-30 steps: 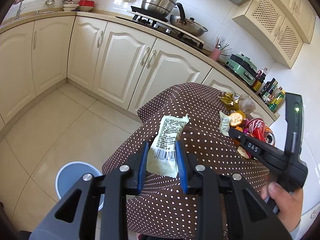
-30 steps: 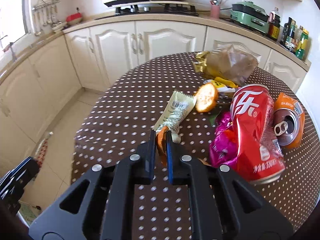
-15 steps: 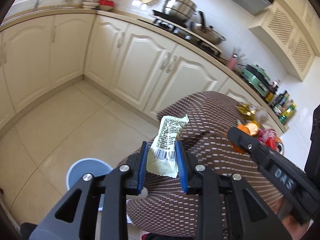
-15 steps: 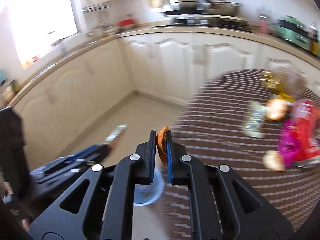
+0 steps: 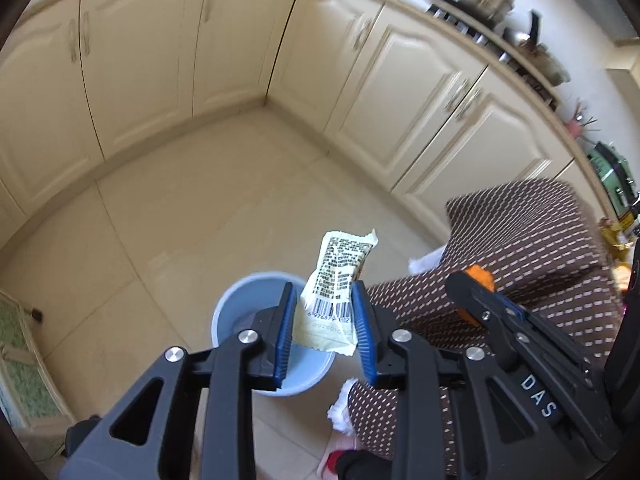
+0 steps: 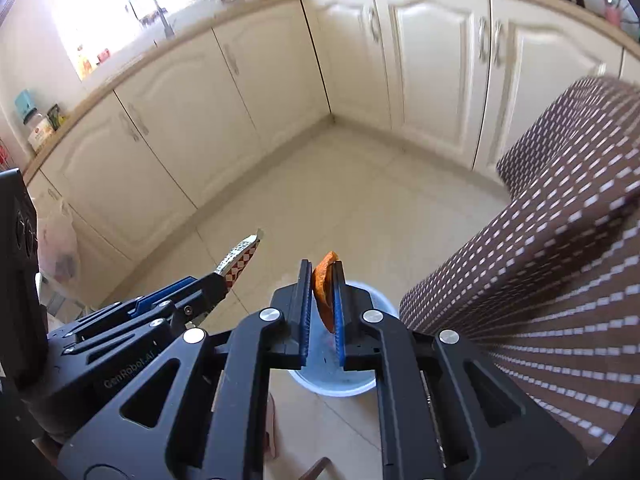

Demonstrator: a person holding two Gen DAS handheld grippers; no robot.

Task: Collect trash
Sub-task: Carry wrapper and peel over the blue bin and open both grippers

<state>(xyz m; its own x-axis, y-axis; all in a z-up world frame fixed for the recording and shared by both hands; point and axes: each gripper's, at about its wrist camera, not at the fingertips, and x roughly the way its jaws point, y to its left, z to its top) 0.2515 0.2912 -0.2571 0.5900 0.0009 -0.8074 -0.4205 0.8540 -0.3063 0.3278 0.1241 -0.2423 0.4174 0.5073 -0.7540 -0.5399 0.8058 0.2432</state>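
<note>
Above the blue bin, left tongs clamped on crumpled barcode wrapper, right tongs on orange peel.

bin mouth open below both grippers | bare floor left and ahead, free passage | draped table crowds right side | cabinets wall off far edge, well apart

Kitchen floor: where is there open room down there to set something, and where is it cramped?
The tiled floor lies bare between the corner cabinets and the blue bucket. It is crowded at the bucket: the left gripper with its wrapper, the right gripper with its orange peel, and the tablecloth beside them.
</note>
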